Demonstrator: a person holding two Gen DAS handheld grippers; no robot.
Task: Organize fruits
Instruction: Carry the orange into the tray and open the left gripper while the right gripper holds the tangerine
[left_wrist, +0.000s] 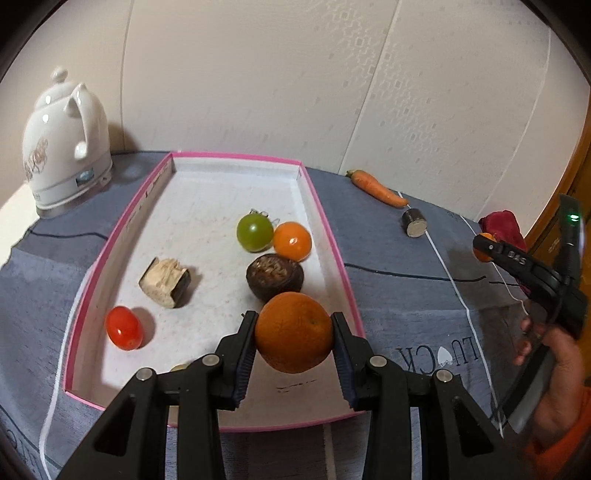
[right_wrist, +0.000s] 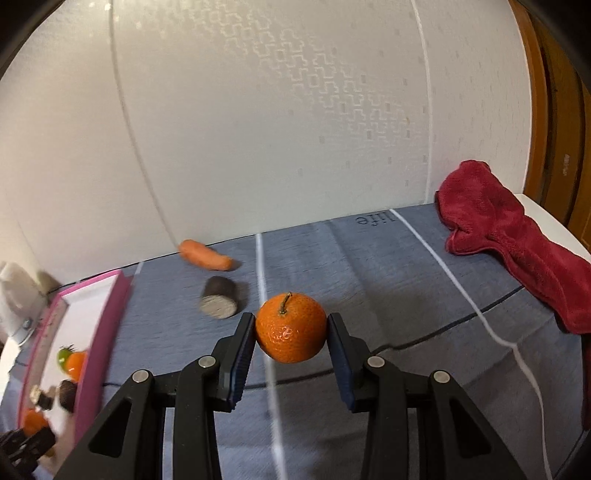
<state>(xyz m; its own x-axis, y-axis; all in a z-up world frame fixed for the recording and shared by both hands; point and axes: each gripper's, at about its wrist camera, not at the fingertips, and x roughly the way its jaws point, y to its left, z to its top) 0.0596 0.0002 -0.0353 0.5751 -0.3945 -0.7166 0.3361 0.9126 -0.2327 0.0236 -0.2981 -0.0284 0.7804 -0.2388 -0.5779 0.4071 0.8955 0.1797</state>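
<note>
Left gripper (left_wrist: 294, 328) clamps a large orange (left_wrist: 293, 331) between its pads, above the pink tray's (left_wrist: 325, 221) near right corner. Right gripper (right_wrist: 291, 326) grips a stemmed tangerine (right_wrist: 290, 326) above the grey cloth (right_wrist: 388, 295).

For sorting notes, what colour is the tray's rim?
Pink rim on a white tray, clearest in the left wrist view.

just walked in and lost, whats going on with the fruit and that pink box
A person holds a gripper in each hand. The left gripper is shut on an orange over the pink-rimmed box, which already holds a green tomato, a small orange and a red tomato. The right gripper is shut on a stemmed tangerine above the grey cloth.
</note>
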